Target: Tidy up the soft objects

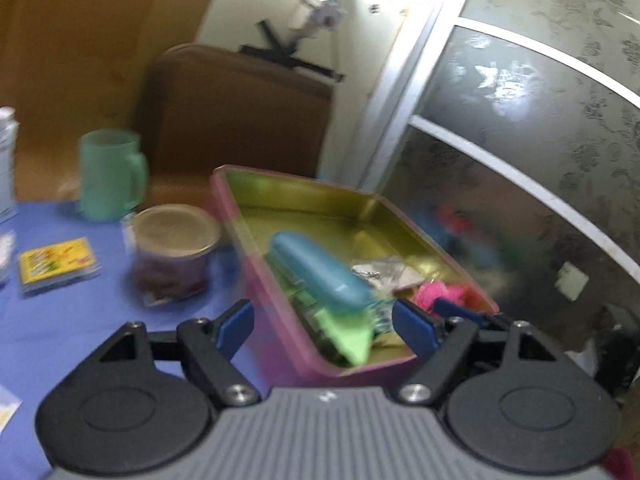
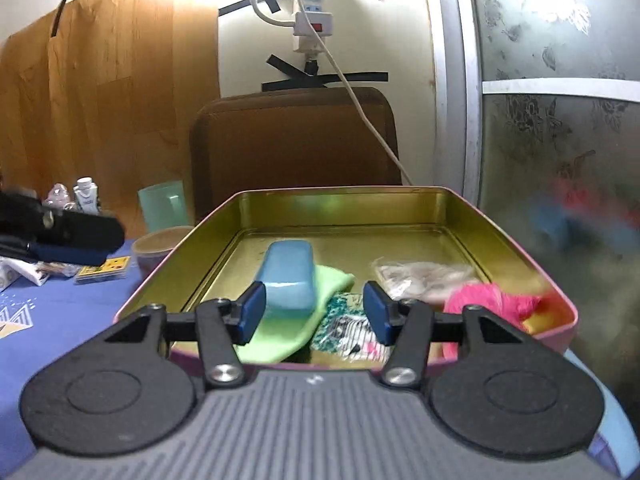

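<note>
**Tin tray loaded, both grippers empty at its near edge**

I see the pink tin tray (image 2: 500,236) with its gold inside sitting on the blue tablecloth (image 2: 60,312). In it lie a blue block (image 2: 288,276) resting on a green cloth (image 2: 280,336), a patterned packet (image 2: 348,328) beside that, a clear bag (image 2: 424,276) further right, and a pink fluffy thing (image 2: 484,304) in the near right corner, touching something orange and yellow I can't make out.

My right gripper (image 2: 314,316) hangs over the tray's near rim, fingers apart, nothing between them. My left gripper (image 1: 322,320) sits at the tray's near left corner, fingers spread wide and empty; its view is blurred.

Left of the tray stand a foil-topped cup (image 1: 172,248), a green mug (image 1: 110,174) behind it, and a yellow card pack (image 1: 56,264). Small bottles (image 2: 86,194) stand further left.

A brown chair back (image 2: 296,140) rises behind the table, with a power strip (image 2: 314,20) taped to the wall above, its cord trailing down toward the tray. A frosted patterned door (image 2: 560,120) fills the right side.
</note>
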### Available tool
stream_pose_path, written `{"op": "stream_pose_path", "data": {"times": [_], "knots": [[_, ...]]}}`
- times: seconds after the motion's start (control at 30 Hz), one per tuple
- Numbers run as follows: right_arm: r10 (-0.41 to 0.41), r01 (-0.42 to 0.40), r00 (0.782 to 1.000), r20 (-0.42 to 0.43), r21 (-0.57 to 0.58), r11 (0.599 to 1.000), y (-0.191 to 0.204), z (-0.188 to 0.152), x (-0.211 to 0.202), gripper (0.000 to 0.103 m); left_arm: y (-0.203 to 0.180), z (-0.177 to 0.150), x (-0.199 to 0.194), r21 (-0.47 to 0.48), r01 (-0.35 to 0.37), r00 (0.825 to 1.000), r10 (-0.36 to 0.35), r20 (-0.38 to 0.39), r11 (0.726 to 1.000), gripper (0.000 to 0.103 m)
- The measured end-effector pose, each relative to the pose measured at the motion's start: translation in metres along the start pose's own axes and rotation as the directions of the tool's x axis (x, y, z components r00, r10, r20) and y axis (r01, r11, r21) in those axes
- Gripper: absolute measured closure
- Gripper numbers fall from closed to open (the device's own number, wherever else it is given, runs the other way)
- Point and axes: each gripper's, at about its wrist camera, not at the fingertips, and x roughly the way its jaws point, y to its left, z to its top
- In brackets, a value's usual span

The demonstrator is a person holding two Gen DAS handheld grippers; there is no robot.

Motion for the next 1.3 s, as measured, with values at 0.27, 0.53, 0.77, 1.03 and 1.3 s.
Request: {"op": "stream_pose_path", "data": {"times": [0.27,0.53,0.77,1.03,1.3], "knots": [[0.139,-0.136,0.988,0.063,-0.046,0.990,0.051,0.001,-0.032,0.046,0.081,-0.034,-0.054,-0.097,-0.190,0.982,0.190,-0.004,0.977,0.024],[0.410,-0.415,0.909,-0.070,-0.094,0.905,0.135,0.006,0.002,0.046,0.182,-0.057,-0.127,-0.223,-0.478,0.866,0.498,0.041,0.850,0.024],[0.503,-0.536,0.843,-0.192,-0.208,0.818,0.243,0.026,0.081,0.046,0.218,-0.070,-0.164,-0.337,-0.480,0.819,0.551,0.161,0.810,0.028],[0.506,-0.541,0.831,-0.232,-0.549,0.636,0.373,0.000,0.125,0.060,0.222,-0.073,-0.175,-0.393,-0.426,0.822,0.530,0.208,0.815,0.034],[0.503,-0.523,0.842,-0.197,-0.531,0.667,0.370,0.010,0.125,0.089,0.225,-0.074,-0.178,-0.406,-0.413,0.823,0.525,0.217,0.815,0.034]]}}
